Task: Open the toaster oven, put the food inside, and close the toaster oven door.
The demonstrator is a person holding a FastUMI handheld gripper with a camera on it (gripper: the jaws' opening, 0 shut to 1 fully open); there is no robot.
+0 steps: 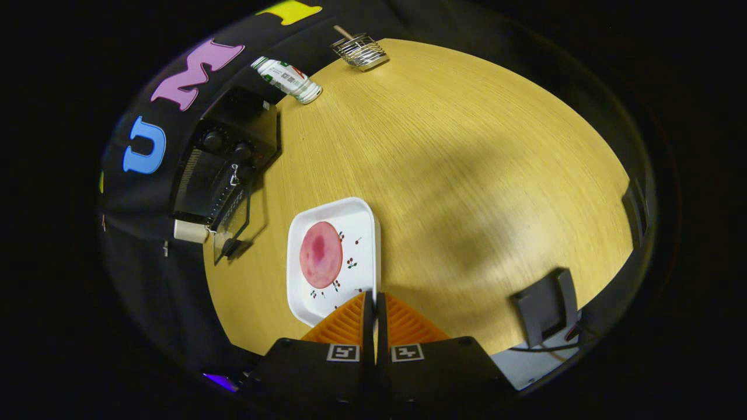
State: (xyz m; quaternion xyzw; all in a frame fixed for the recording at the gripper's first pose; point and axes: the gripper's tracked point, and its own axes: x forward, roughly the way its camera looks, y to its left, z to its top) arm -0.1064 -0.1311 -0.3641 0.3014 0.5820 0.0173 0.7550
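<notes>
Gripper view, food (pixel 320 254) ahead of tool (pixel 374 303) (closed)

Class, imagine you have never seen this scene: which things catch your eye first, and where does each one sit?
First comes the white plate with a round pink slice of food on it, lying on the wooden table just ahead of the hand-held gripper, whose fingers are shut with the plate's rim at their tips. Beyond the plate, against the booth's wall, stands the black toaster oven, its glass door hanging open.
</notes>
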